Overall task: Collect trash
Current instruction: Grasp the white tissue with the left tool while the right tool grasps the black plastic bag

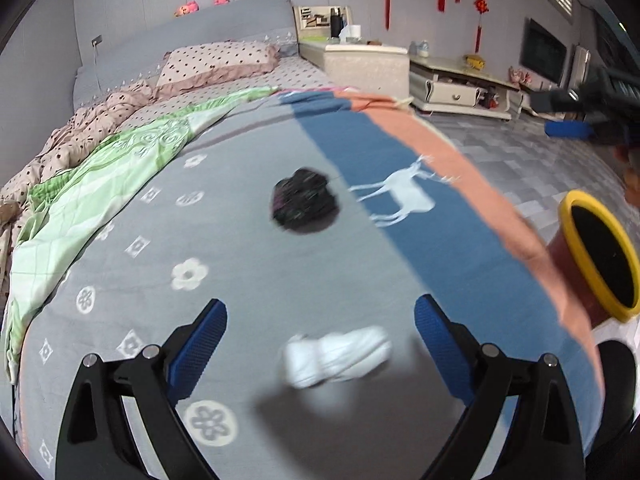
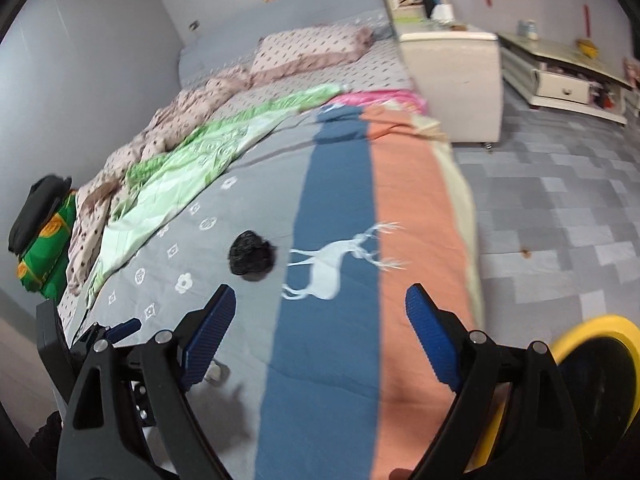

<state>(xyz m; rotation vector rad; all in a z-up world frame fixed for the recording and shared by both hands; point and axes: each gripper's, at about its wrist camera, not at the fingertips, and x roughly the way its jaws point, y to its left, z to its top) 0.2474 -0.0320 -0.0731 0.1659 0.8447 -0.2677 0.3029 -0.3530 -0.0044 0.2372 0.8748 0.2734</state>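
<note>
Left gripper (image 1: 320, 344): I have its fingers (image 1: 200, 348) spread wide, nothing pressed between them; they frame the white wad from above.

White crumpled paper (image 1: 336, 356): it lies on the grey part of the bedspread (image 1: 240, 264), between my left fingers but, as far as the blur lets me tell, not touched by them. I judge it light, soft and springy, likely to crush rather than slip. I would close across its thicker middle, not on a loose edge that could tear or unfold.

Black crumpled bag (image 1: 304, 206): further up the bed, just left of the white deer print (image 1: 404, 196) on the blue stripe. It looks like thin plastic film balled up: almost weightless, slick, and prone to puffing back out. I would pinch deep into the bulk of the ball.

Right gripper (image 2: 320, 332): fingers (image 2: 432, 340) wide apart and empty, over the blue and salmon stripes, near the bed's edge.

Bin (image 1: 600, 256): yellow-rimmed, dark inside, reddish wall, standing on the floor just beside the bed at the right; its mouth is open and tilted toward me in the fisheye.

Count, trash on the bed: two pieces that I can see, one white, one black.

Count, bins: one.

Count, grippers: two, neither carrying anything.

Doubtful: a small brown speck on the floor tiles (image 2: 526, 254); too small to say whether it is trash.
</note>
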